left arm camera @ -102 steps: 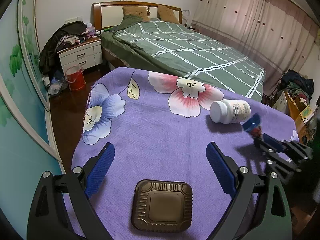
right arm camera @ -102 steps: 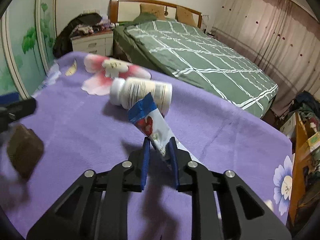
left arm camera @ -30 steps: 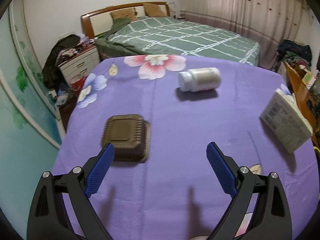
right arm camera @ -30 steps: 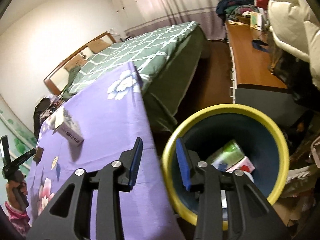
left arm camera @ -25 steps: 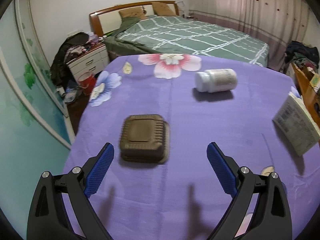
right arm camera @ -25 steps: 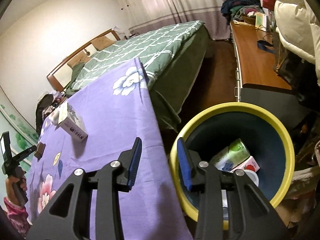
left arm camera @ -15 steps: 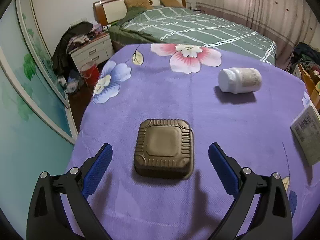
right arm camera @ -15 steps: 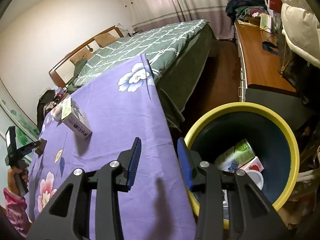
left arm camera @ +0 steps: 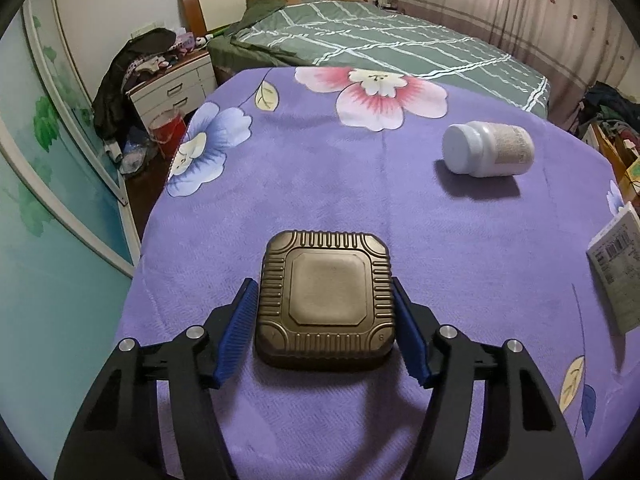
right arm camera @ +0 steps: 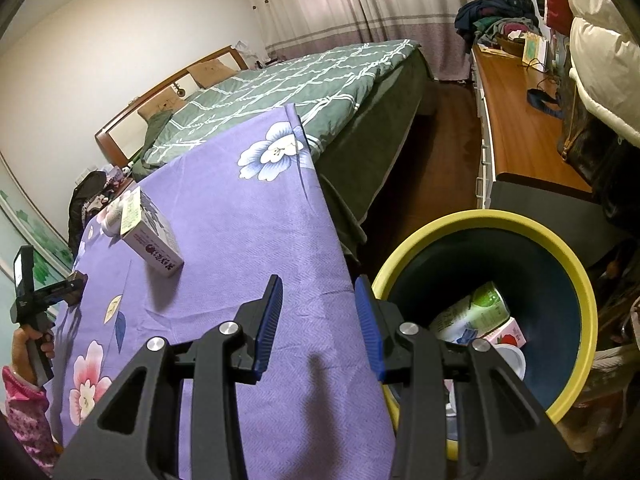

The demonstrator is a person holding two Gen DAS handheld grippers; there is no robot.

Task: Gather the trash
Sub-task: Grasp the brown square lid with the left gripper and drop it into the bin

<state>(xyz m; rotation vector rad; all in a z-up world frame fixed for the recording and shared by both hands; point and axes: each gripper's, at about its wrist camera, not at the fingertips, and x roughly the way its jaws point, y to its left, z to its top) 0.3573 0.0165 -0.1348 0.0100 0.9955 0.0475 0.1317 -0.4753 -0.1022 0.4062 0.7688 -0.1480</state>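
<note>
A brown ribbed plastic tray [left arm camera: 326, 298] lies upside down on the purple flowered tablecloth [left arm camera: 304, 200]. My left gripper [left arm camera: 325, 302] is shut on it, one blue pad against each side. A white pill bottle [left arm camera: 487, 149] lies on its side at the far right, and a white carton [left arm camera: 618, 266] lies at the right edge. My right gripper [right arm camera: 318, 312] is open and empty over the table's edge, beside a yellow-rimmed trash bin [right arm camera: 576, 280] that holds a green can [right arm camera: 472, 316] and other scraps. The carton [right arm camera: 150, 232] also shows in the right wrist view.
A green-quilted bed [left arm camera: 380, 48] stands beyond the table. A white nightstand [left arm camera: 172, 88] with clothes and a red bucket [left arm camera: 166, 126] stand at the left. A wooden desk [right arm camera: 520, 116] runs along the right beside the bin.
My left gripper has moved forward over the brown tray and closed on its sides. My right gripper has drifted left from over the bin toward the table edge, staying open.
</note>
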